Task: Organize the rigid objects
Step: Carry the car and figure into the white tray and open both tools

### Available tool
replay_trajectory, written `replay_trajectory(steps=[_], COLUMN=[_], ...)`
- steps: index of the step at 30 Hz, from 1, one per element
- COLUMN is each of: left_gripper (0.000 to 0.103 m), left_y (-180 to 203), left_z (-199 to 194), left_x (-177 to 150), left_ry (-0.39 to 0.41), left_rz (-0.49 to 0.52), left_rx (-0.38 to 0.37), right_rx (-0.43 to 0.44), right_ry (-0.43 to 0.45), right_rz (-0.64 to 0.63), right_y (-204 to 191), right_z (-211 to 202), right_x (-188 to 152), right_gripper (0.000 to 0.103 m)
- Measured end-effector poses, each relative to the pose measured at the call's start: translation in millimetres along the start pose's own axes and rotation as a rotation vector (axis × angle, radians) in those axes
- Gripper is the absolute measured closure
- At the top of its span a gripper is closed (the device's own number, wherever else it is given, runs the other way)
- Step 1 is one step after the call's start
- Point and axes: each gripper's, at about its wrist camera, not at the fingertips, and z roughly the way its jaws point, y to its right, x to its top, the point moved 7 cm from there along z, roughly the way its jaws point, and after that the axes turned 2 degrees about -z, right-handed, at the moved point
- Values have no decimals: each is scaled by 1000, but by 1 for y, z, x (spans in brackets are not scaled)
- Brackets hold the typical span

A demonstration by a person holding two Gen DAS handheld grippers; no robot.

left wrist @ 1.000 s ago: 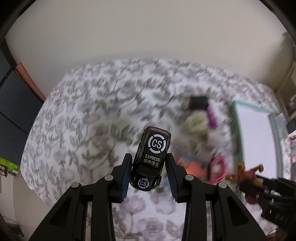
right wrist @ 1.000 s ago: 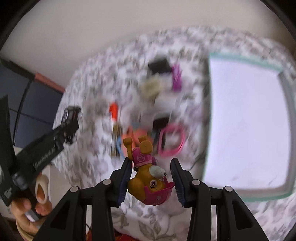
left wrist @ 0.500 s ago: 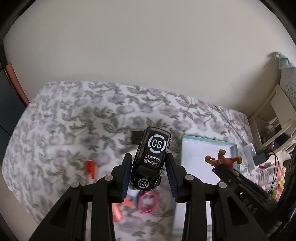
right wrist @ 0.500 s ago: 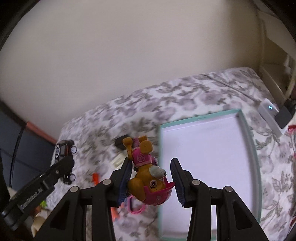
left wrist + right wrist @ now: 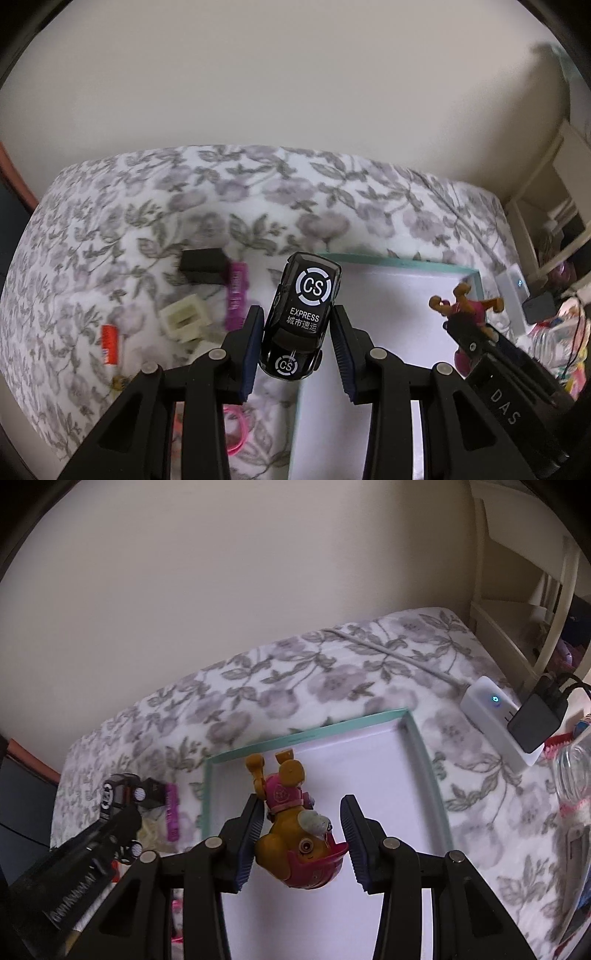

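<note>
Holding, left wrist view: left gripper (image 5: 297,341) pinched a black toy car (image 5: 301,319) marked "CS EXPRESS", nose down, above the near-left edge of the teal-rimmed tray (image 5: 388,260).
Bedspread clutter: black block (image 5: 202,265), purple piece (image 5: 237,295), cream part (image 5: 184,319), pink ring (image 5: 236,430) lay left of tray on floral cover (image 5: 147,206).
Right wrist view: right gripper (image 5: 303,832) clamped an upside-down orange-pink pup figure (image 5: 295,827) over the tray's white floor.
Side: white power strip (image 5: 498,720) right of tray.
</note>
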Motion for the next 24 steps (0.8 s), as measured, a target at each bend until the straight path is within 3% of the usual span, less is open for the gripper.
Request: replay_trajectory(steps=[12, 24], left_gripper=[64, 64], left_y=[40, 49], left_z=[42, 68], left_x=[-2, -20], left_ry=[-27, -93], left_rz=[82, 106], left_rx=[3, 8], right_rx=[-58, -99], right_ry=[-45, -119], right_rz=[-1, -29], right_y=[34, 42], right_z=[36, 59], right_x=[-3, -17], right_gripper=[57, 57])
